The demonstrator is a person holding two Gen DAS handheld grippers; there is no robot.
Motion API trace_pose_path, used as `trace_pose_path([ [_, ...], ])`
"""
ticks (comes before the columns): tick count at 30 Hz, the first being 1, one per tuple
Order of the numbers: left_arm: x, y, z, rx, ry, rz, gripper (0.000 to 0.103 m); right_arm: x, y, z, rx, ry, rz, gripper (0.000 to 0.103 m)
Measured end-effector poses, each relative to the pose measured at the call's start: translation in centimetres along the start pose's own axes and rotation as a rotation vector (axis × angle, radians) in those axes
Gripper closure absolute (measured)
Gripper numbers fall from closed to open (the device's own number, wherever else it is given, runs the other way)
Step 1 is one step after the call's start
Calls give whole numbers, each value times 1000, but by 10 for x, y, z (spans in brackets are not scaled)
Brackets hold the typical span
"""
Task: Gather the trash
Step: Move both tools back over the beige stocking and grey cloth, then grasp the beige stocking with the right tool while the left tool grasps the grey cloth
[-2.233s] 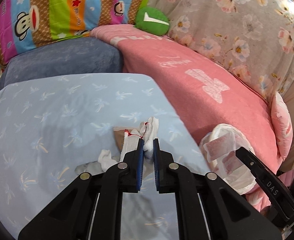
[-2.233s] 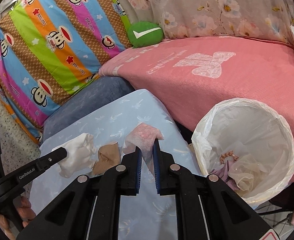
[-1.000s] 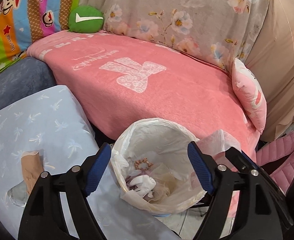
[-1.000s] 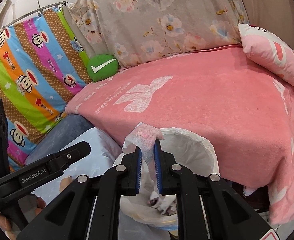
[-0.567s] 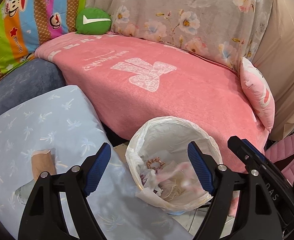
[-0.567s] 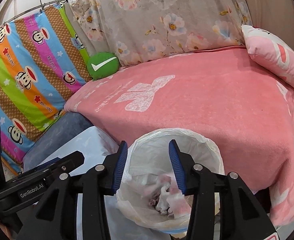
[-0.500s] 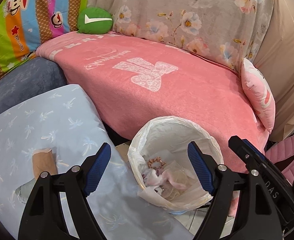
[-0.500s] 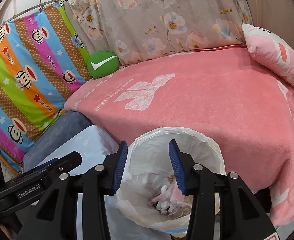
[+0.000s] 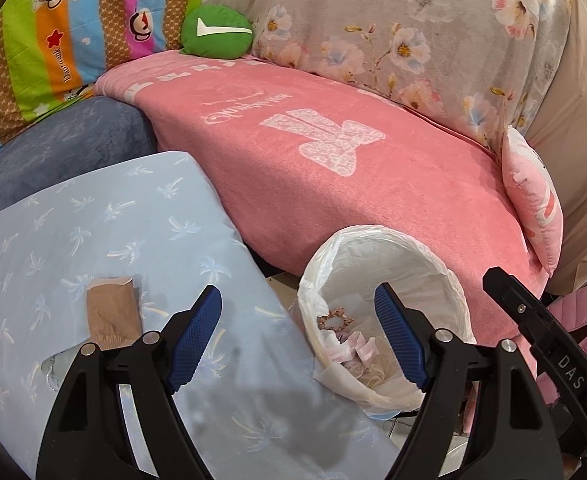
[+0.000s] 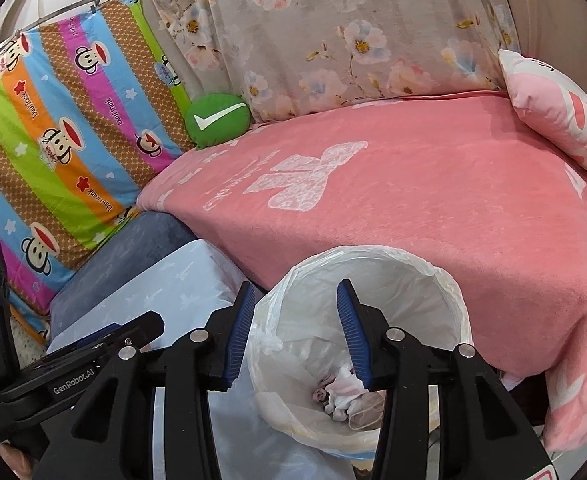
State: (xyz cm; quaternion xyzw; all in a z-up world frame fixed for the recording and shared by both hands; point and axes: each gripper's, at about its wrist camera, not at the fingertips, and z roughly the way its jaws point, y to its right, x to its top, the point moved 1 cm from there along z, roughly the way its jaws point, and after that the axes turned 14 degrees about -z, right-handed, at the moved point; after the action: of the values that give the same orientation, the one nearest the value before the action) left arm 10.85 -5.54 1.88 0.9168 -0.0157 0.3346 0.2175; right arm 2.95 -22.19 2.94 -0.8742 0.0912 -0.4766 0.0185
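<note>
My left tool (image 9: 297,340) is spread wide with nothing between its blue pads, and sits at the lower middle of its frame, over the right edge of the pale blue bench (image 9: 105,236). Left of it, at lower left of that frame, the brown scrap (image 9: 111,316) lies flat on the bench, with a grey-white bit (image 9: 55,362) just below it, partly hidden by my left finger. These look like the trash still to collect. For the next pick I would swing this tool left, bring it down with one pad on each long side of the scrap, and close low so I catch it and not the bench cover.

The bin (image 9: 389,240), lined with a white bag, stands at lower right of that view, just beside the bench and against the pink bed (image 9: 333,184).

My right tool (image 10: 291,330), at lower middle of its frame, has its pads apart and empty over the bin's mouth; crumpled tissue (image 10: 343,394) lies at the bottom. I would lift it straight up, clear of the bag's rim.
</note>
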Motion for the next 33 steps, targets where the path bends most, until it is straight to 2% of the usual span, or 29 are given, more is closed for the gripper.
trace_pose_path([
  [10, 0, -38, -5, 77, 17, -49, 26, -2, -29, 9, 39, -28, -37, 59],
  [14, -2, -57, -9, 105, 24, -70, 21, -5, -46, 14, 63, -42, -55, 58],
  [20, -5, -87, -13, 152, 30, -112, 19, -11, -75, 22, 89, -68, -93, 55],
  [23, -7, -103, -16, 186, 35, -131, 16, -15, -88, 27, 104, -81, -108, 54],
  [33, -16, -171, -22, 274, 19, -249, 15, -29, -134, 45, 149, -131, -154, 54],
])
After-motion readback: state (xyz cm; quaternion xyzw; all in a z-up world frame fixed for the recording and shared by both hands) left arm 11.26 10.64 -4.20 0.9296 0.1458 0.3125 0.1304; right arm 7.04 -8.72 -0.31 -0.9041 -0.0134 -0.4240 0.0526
